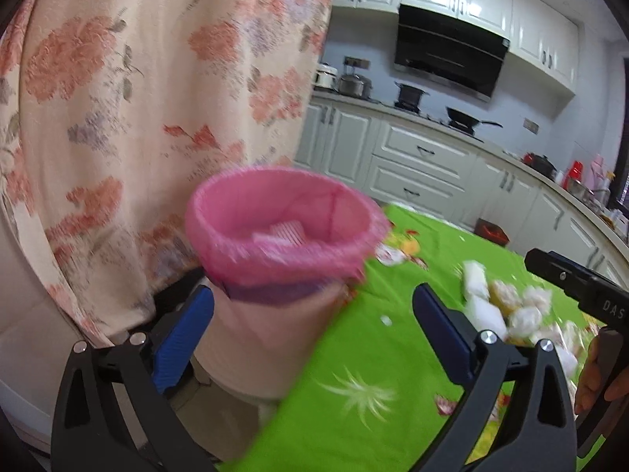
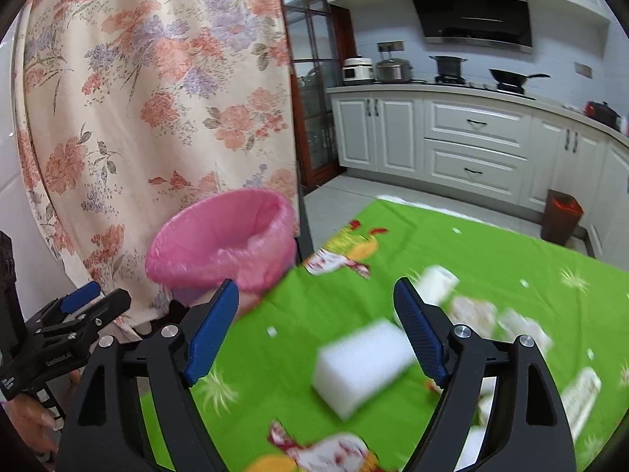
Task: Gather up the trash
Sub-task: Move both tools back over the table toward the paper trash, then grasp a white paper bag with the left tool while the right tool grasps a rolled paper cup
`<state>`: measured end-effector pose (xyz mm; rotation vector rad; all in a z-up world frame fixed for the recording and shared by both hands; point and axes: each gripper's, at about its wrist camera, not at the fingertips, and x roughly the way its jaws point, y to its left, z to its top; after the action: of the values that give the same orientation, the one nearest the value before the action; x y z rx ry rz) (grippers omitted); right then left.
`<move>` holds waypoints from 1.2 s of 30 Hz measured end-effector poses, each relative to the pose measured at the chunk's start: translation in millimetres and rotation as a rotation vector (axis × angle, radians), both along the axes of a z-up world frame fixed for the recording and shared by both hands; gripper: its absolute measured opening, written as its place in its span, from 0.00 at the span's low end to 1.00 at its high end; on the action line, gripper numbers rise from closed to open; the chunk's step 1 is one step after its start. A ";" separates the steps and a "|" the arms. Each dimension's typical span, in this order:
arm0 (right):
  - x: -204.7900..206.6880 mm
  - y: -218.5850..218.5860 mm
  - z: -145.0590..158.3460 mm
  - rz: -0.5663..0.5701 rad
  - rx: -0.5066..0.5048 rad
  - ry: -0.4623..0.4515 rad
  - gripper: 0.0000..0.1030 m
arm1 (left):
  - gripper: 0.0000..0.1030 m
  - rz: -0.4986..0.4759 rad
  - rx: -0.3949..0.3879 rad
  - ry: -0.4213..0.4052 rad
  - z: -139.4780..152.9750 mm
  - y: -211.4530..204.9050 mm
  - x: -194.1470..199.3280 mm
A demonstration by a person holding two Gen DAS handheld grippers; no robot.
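White foam block [image 2: 363, 365] flat on green cloth [image 2: 491, 259], long axis left-right

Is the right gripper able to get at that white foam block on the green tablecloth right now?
Probably yes: the right gripper is open and empty, the white foam block lies uncovered just ahead between its fingers.

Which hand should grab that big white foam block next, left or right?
Right. The right gripper is open with the white foam block just ahead between its fingers; the left gripper faces the pink-lined bin.
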<state>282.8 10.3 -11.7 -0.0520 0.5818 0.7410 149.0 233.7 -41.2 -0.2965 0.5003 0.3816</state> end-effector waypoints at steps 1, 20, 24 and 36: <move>-4.1 -8.1 -2.6 -0.011 -0.002 0.002 0.75 | 0.95 -0.016 -0.009 0.001 -3.6 -6.2 -1.1; -39.3 -172.1 -69.4 -0.268 -0.049 0.086 0.75 | 0.95 -0.326 0.064 0.137 -44.2 -153.9 20.4; -40.3 -192.2 -78.4 -0.301 -0.034 0.106 0.75 | 0.95 -0.367 0.037 0.134 -43.4 -168.5 32.9; -35.2 -253.3 -82.9 -0.435 0.016 0.123 0.75 | 0.95 -0.521 0.081 0.111 -49.2 -254.0 87.1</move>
<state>247.7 -243.0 -94.7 0.1327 0.6767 0.3271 236.1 -20.3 -90.4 -0.0592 0.6469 -0.0893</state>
